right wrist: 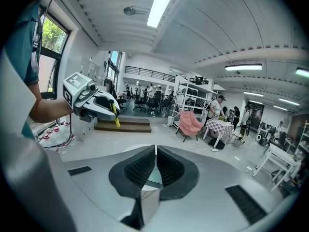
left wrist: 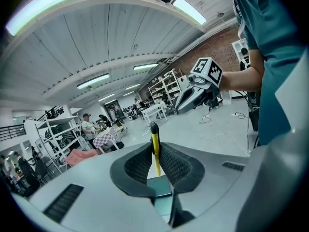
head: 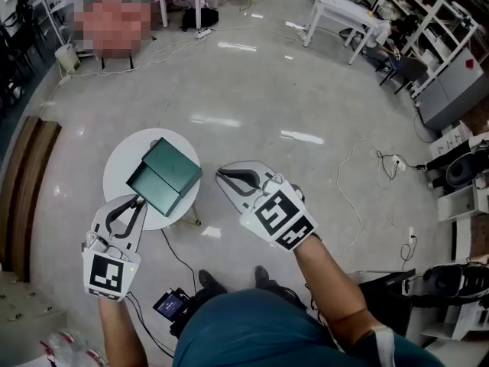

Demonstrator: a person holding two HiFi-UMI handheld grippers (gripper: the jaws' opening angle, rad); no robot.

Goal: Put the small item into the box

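Green box (head: 164,176) on round white table (head: 124,153)

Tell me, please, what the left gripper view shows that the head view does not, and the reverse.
Only the left gripper view: a thin yellow item with a black tip, clamped between the jaws of the left hand-held gripper. Only the head view: the whole green box, sitting on the round white table. Both: the right hand-held gripper, held out in the air.
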